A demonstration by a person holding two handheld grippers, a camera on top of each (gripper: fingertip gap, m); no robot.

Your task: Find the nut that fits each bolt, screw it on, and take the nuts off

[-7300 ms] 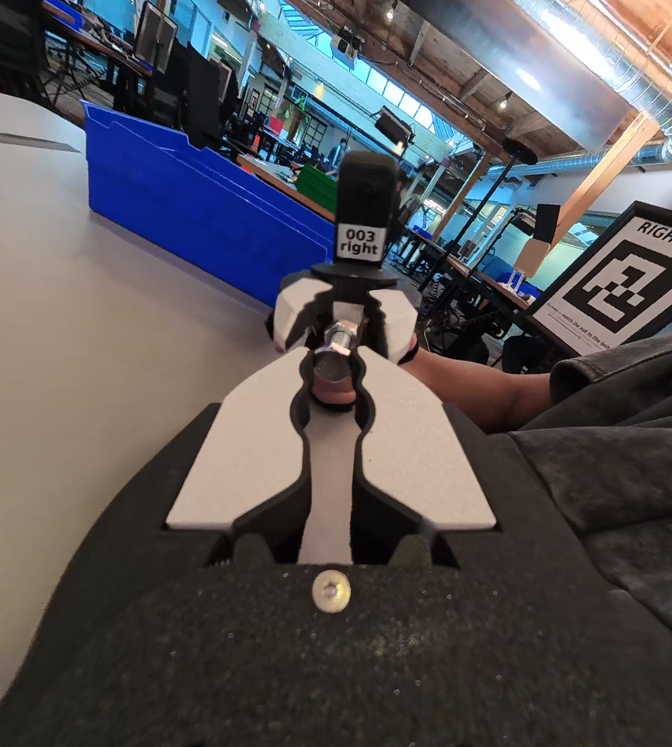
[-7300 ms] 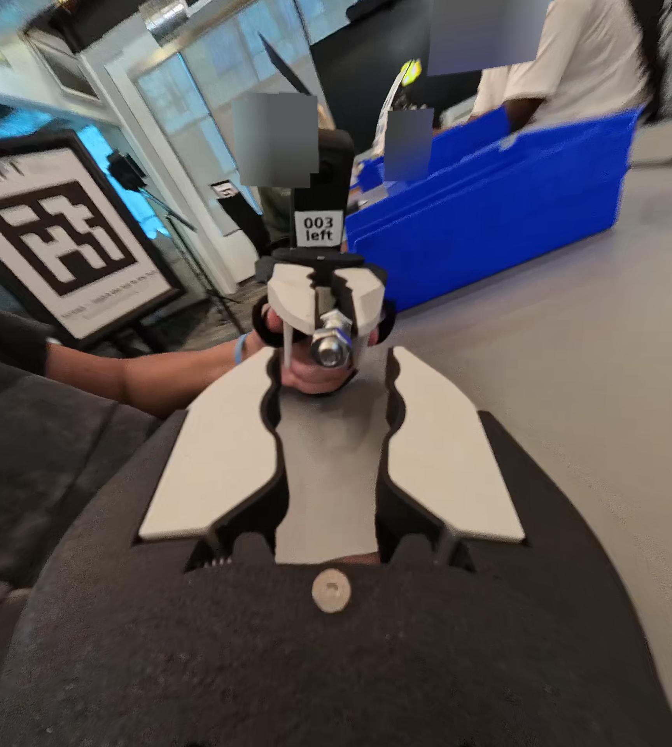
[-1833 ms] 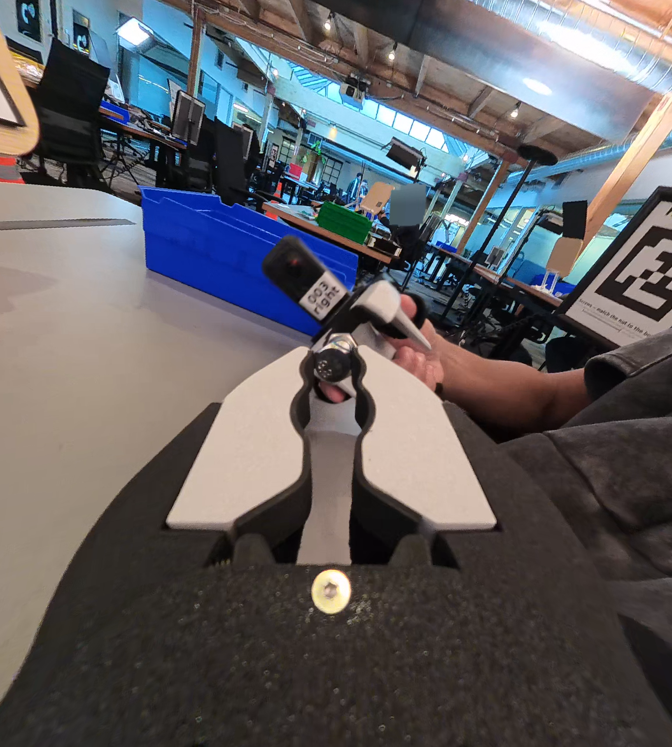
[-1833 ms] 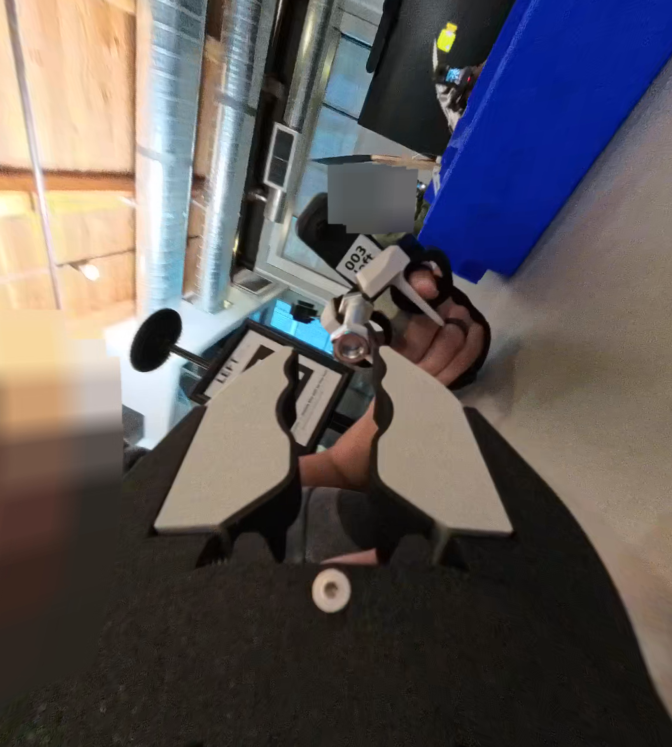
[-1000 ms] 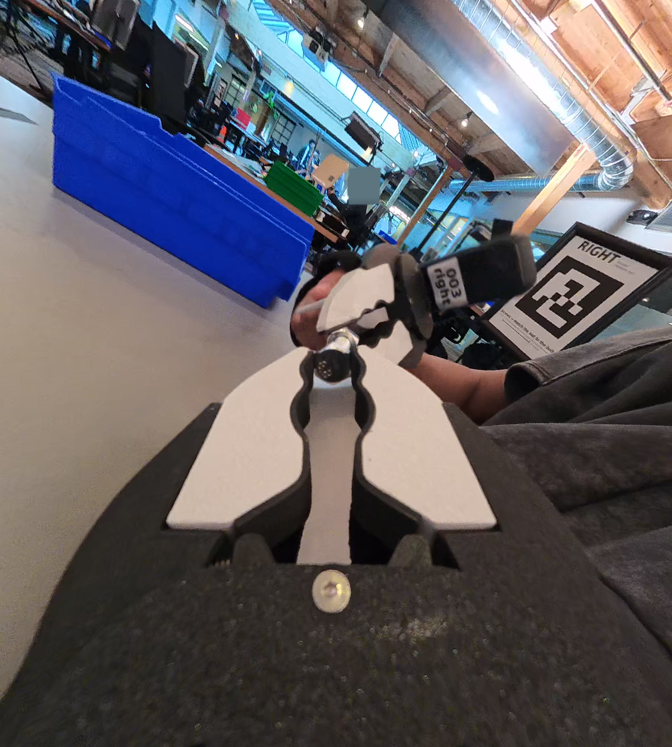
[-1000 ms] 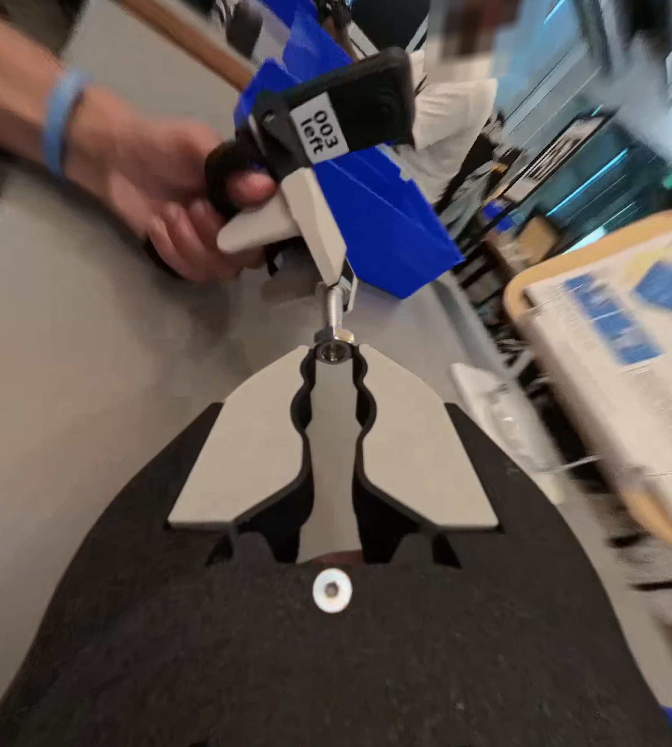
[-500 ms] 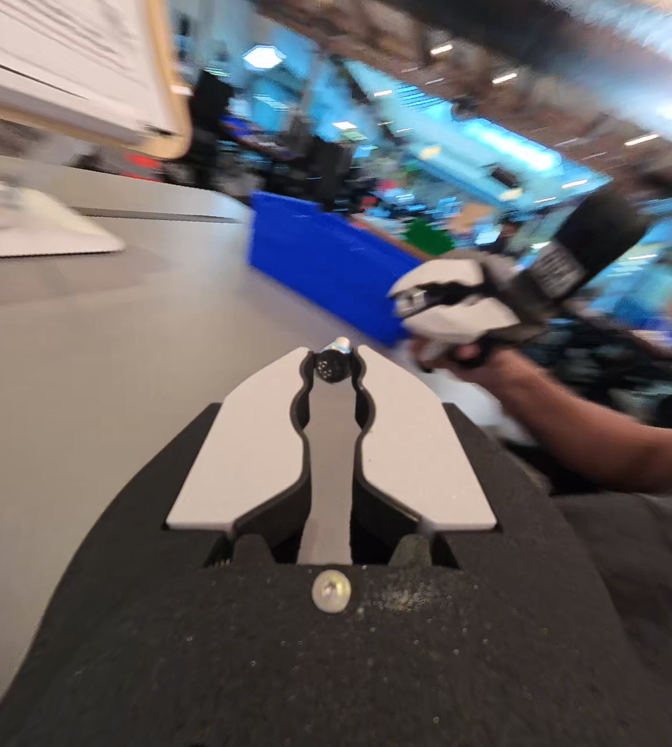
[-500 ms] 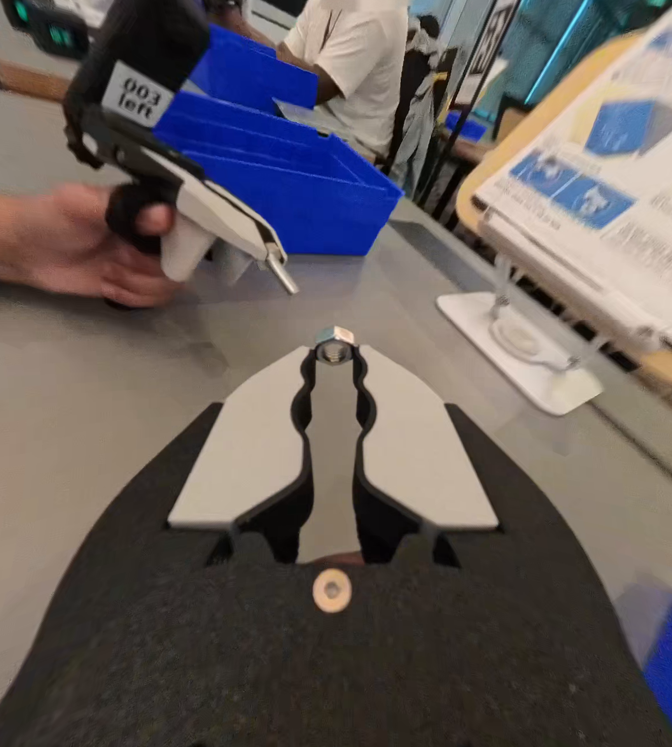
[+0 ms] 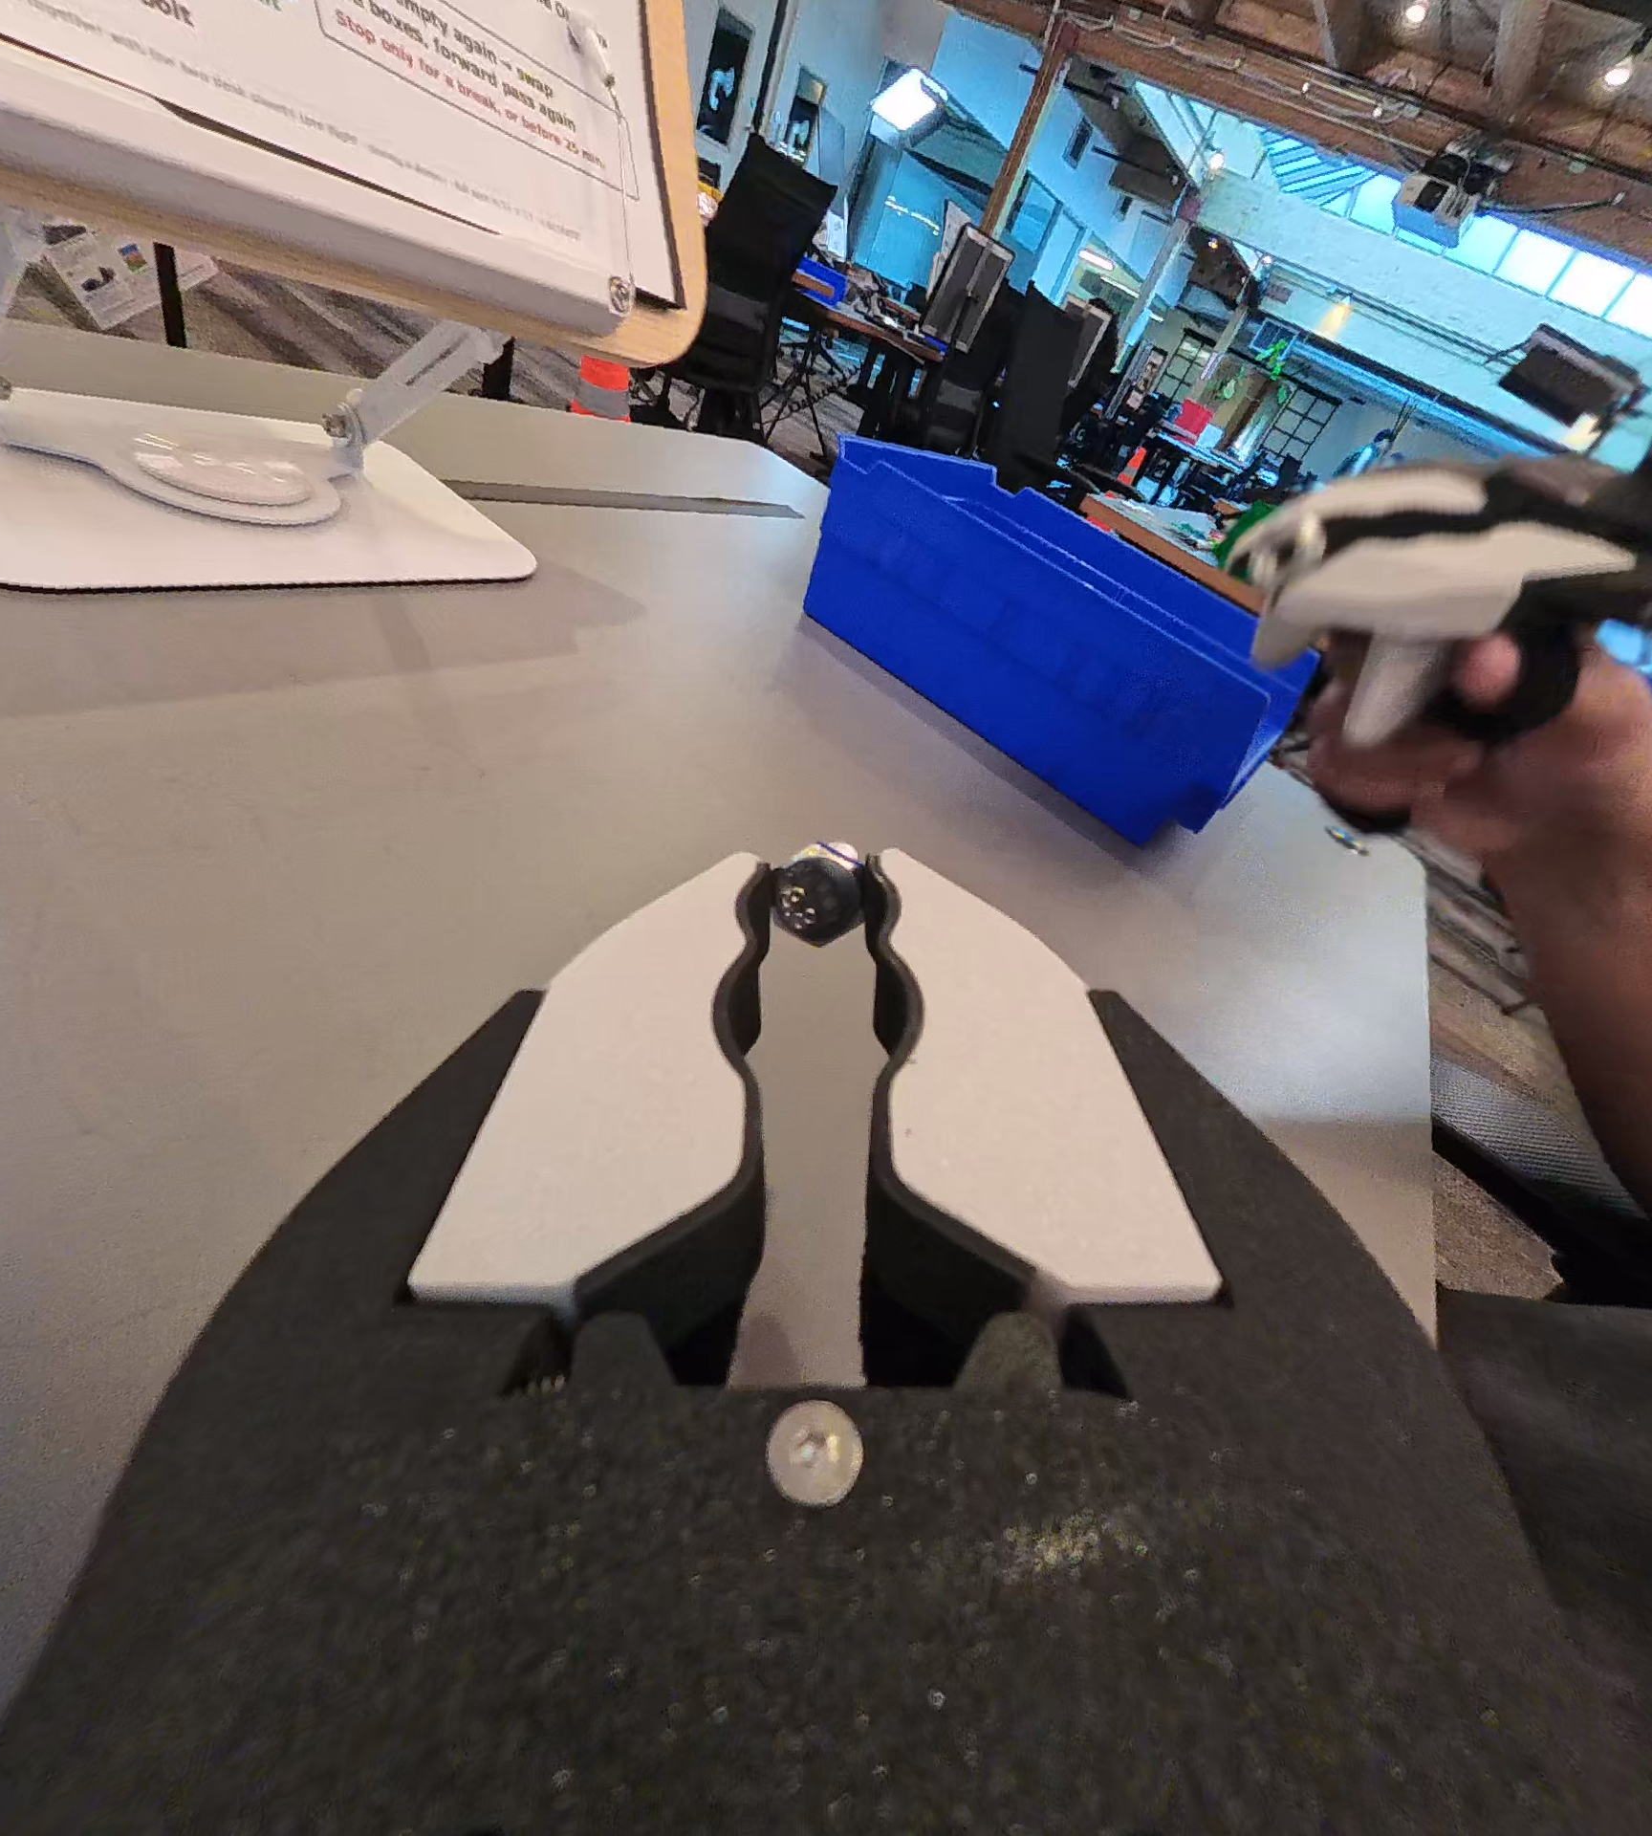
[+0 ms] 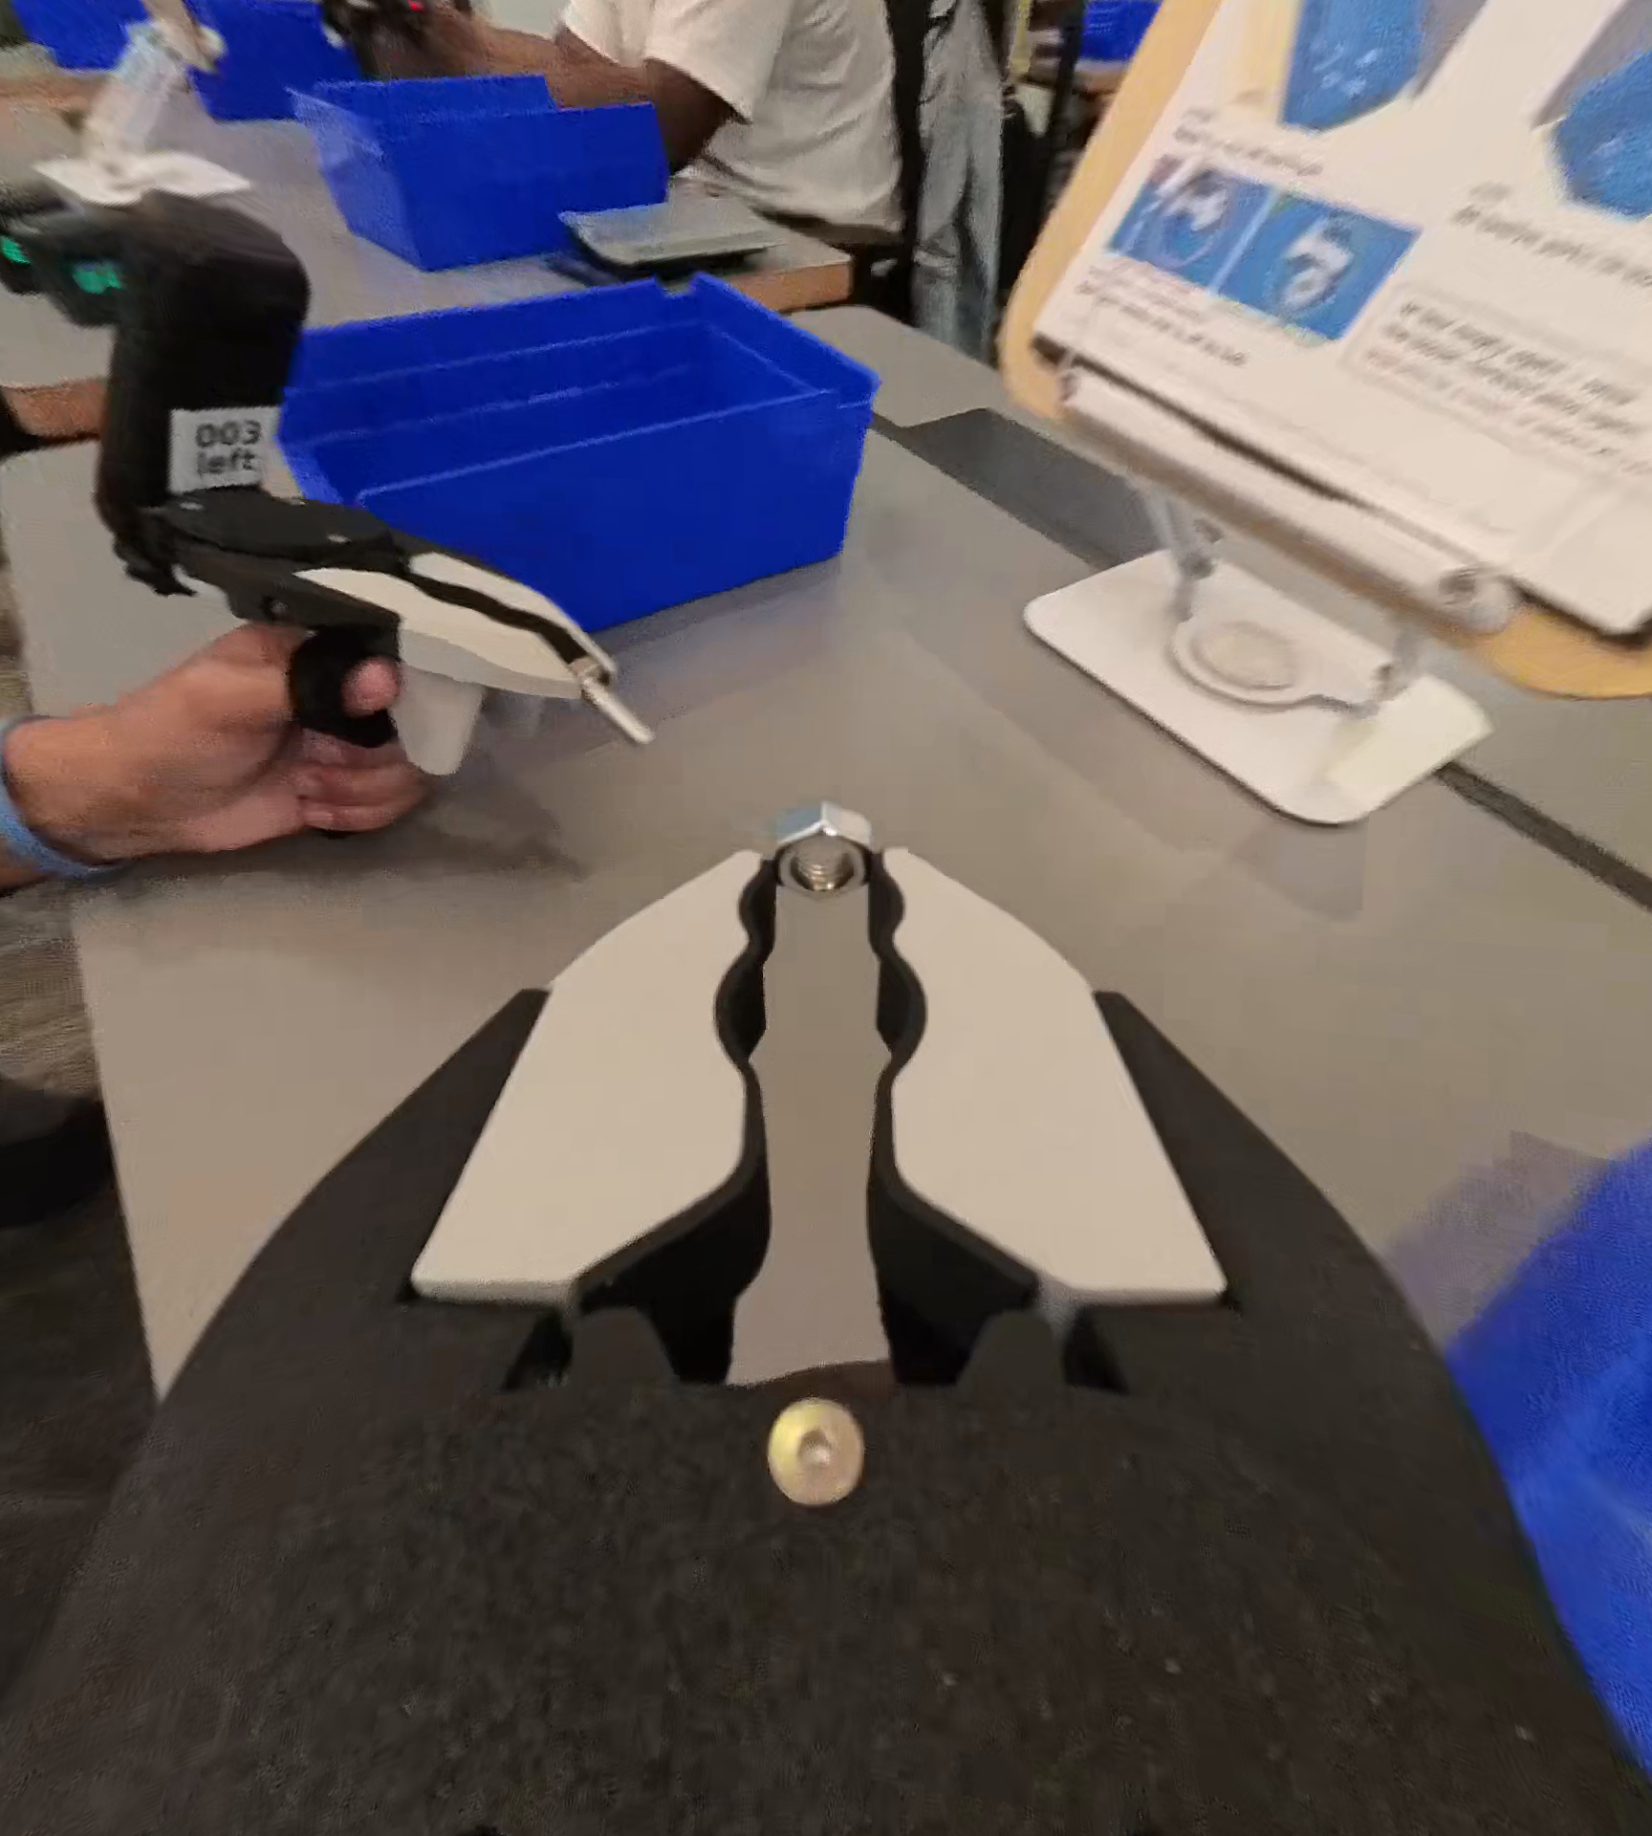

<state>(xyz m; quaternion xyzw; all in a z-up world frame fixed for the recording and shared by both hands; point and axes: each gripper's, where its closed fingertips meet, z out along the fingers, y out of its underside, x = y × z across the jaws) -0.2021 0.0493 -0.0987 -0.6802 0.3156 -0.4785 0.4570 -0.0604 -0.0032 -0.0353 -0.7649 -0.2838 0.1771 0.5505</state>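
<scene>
My left gripper [image 9: 814,876] is shut on the head of a silver bolt [image 9: 812,902], held above the grey table [image 9: 306,894]. In the right wrist view the left gripper [image 10: 587,672] sits at the left, and the bolt's bare shaft [image 10: 619,717] sticks out of its tips. My right gripper [image 10: 820,866] is shut on a silver hex nut [image 10: 818,827], apart from the bolt. The right gripper also shows blurred at the far right of the left wrist view [image 9: 1264,581], in a hand.
A blue bin [image 10: 584,437] stands on the table behind the left gripper; it also shows in the left wrist view [image 9: 1050,636]. A document stand on a white base [image 10: 1269,676] is at the back. Another blue bin's edge [image 10: 1617,1391] is close at the right. People sit at farther tables. About 15 cm separates my left fingertips from my right.
One second ago the nut was on the bolt's end between both grippers. Now the grippers have drawn apart, the nut is in the right gripper and the bolt shaft is bare.
</scene>
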